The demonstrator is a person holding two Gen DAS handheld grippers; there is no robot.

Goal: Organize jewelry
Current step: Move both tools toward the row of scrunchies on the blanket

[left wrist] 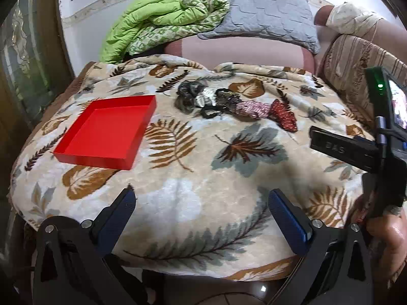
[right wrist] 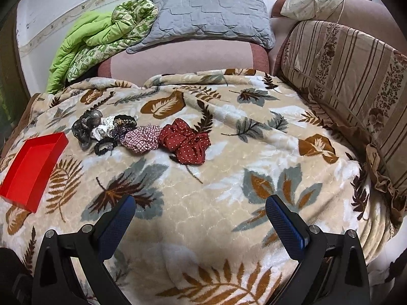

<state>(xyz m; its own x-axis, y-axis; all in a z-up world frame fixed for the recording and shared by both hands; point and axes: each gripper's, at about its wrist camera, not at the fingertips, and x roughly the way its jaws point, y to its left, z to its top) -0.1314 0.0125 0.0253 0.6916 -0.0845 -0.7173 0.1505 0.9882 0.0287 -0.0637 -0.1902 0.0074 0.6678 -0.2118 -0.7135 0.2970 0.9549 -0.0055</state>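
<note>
Two grippers over a leaf-print blanket point(right wrist: 223, 152), both with jaws spread wide, nothing between them: left gripper point(left wrist: 202, 203) at bottom centre of the left view, right gripper point(right wrist: 199, 209) at bottom centre of the right view. Broad bare stretch of blanket lower centre in both views; blanket edge dropping off at bottom of the left view. Bounded upper centre by a pink sofa arm point(right wrist: 178, 58), right by a striped cushion point(right wrist: 343, 71). Embossed "DAS" legible on the other gripper's body, right edge of left view. Red tray point(left wrist: 106, 132) left of centre, shallow, square-cornered. Just right of it, apart from it, a row of hair ties: grey scrunchie point(right wrist: 85, 127), white scrunchie point(right wrist: 100, 131), black band point(right wrist: 105, 146), checked pink scrunchie point(right wrist: 142, 138), dotted red scrunchie point(right wrist: 185, 141), neighbours touching.
</note>
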